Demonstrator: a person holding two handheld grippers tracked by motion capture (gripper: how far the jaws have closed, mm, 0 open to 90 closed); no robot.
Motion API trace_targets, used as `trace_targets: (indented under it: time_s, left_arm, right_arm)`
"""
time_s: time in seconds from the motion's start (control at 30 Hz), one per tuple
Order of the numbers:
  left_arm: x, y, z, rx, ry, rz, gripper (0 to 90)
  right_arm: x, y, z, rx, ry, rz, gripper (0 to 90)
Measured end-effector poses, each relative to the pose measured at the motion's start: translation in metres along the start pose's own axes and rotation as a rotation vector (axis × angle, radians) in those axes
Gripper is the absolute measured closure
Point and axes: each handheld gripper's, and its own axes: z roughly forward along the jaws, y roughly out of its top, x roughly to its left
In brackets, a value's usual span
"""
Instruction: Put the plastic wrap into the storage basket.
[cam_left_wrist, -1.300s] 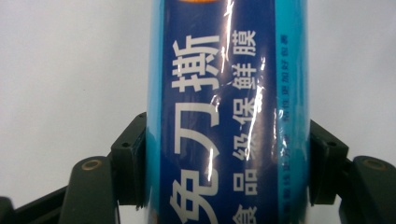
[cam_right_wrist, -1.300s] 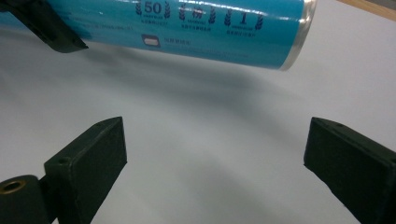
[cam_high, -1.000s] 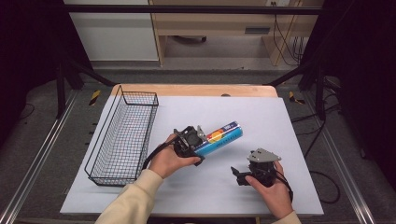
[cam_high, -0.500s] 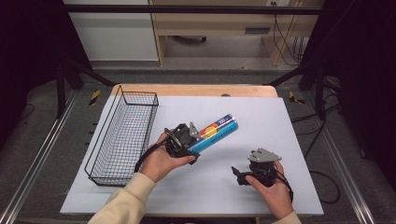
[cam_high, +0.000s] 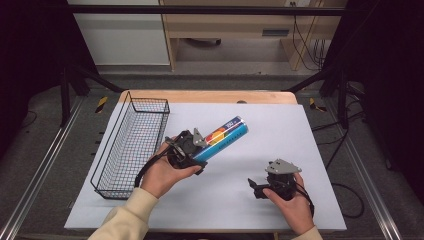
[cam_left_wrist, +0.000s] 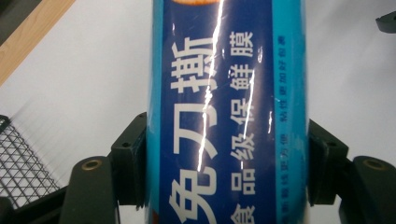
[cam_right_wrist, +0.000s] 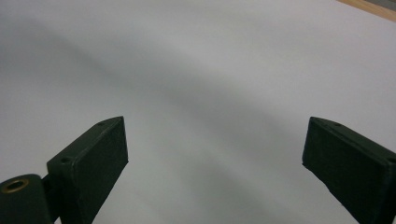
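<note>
Tube (cam_left_wrist: 224, 112): glossy printed film wrap, smooth, with bright glare streaks along it; blue with white print.
Left gripper (cam_high: 192, 152): matt black plastic jaws pressed to both sides of the tube, brass-coloured rings at the screw holes.
Right gripper (cam_high: 260, 187): same matt black plastic, jaws wide apart; a dull grey metal plate on top.
Basket (cam_high: 107, 172): thin black wire mesh, slightly shiny, at 9 o'clock on the table.
Table cover (cam_high: 300, 145): smooth matt white sheet.
Table edge (cam_high: 210, 96): pale bare wood at 12 o'clock.
Sleeve (cam_high: 127, 220): soft cream cloth.
</note>
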Motion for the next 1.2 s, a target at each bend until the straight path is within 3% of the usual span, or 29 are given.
trace_targets:
  time_s: [1.2]
  left_arm:
    - [0.016,-0.031,-0.059,-0.064,0.116,-0.1,31.9]
  right_arm:
    - [0.002,0.0,0.0,0.0,-0.007,-0.014,7.6]
